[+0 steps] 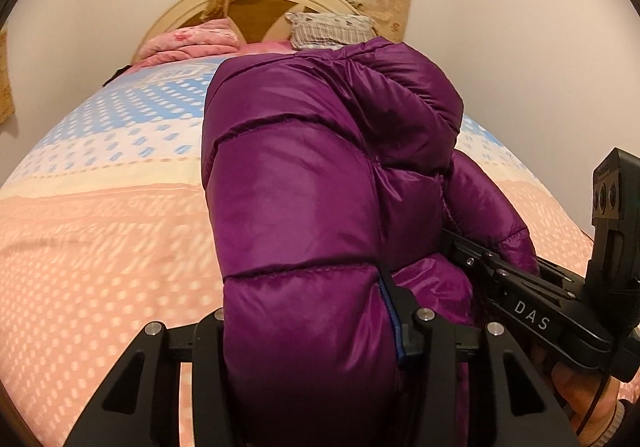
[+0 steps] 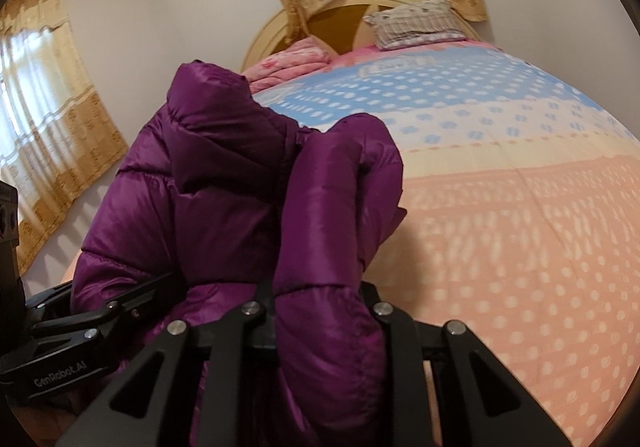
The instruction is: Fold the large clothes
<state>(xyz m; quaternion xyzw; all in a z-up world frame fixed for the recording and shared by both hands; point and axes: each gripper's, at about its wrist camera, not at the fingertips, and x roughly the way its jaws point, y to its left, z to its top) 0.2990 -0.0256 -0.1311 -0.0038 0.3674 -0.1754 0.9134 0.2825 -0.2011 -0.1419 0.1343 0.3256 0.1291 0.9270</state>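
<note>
A purple quilted puffer jacket (image 1: 312, 183) is held up above the bed in both grippers. My left gripper (image 1: 308, 323) is shut on a thick fold of the jacket, which bulges between its jaws. The right gripper (image 1: 516, 287) shows at the right of the left wrist view, clamped on the same bundle. In the right wrist view my right gripper (image 2: 320, 307) is shut on a jacket (image 2: 224, 183) fold, and the left gripper (image 2: 92, 315) grips it at the lower left. The fingertips are hidden in the fabric.
Below lies a bed (image 1: 104, 215) with a pink, cream and blue dotted cover. A folded pink quilt (image 1: 192, 41) and a patterned pillow (image 1: 328, 29) lie by the round headboard. Curtained windows stand behind and to the left (image 2: 44, 119).
</note>
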